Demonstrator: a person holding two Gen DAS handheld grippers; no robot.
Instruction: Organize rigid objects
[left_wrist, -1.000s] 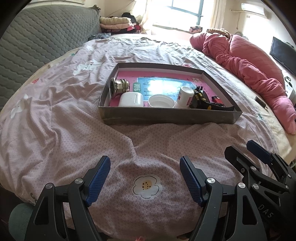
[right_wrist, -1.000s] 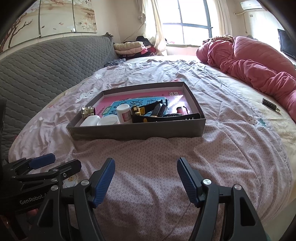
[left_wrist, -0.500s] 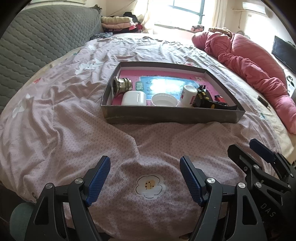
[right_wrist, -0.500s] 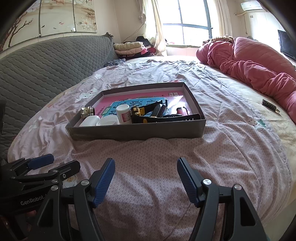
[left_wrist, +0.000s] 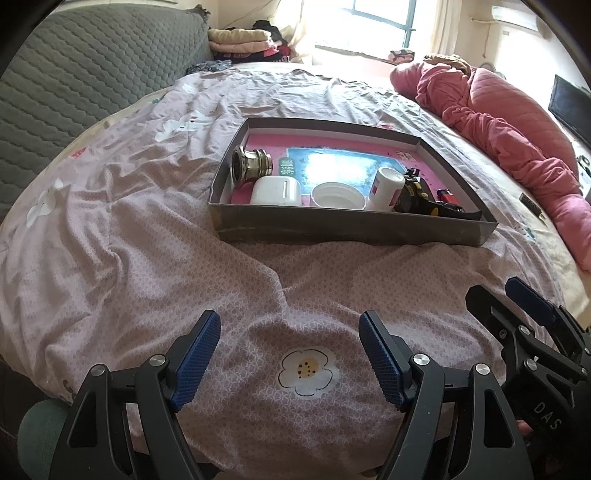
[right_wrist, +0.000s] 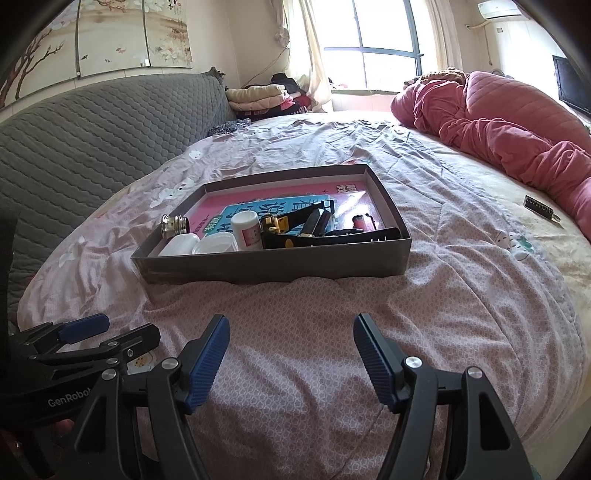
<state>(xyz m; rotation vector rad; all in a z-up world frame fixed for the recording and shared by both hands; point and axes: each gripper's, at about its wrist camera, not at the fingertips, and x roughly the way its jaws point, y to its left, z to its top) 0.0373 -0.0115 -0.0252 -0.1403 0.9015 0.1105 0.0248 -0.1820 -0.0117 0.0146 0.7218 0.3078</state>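
A shallow grey box sits on the bed. In it lie a metal fitting, a white case, a white lid, a white bottle, a black-and-yellow tool and a small red item. My left gripper is open and empty over the sheet, well short of the box. My right gripper is open and empty beside it.
The bed has a pink patterned sheet. A pink quilt lies bunched at the far right. A small dark object lies on the bed near it. A grey padded headboard runs along the left. Folded clothes sit by the window.
Both grippers have stayed open and empty. The left wrist view has crept slightly forward and right toward the box. The box's contents have not moved.
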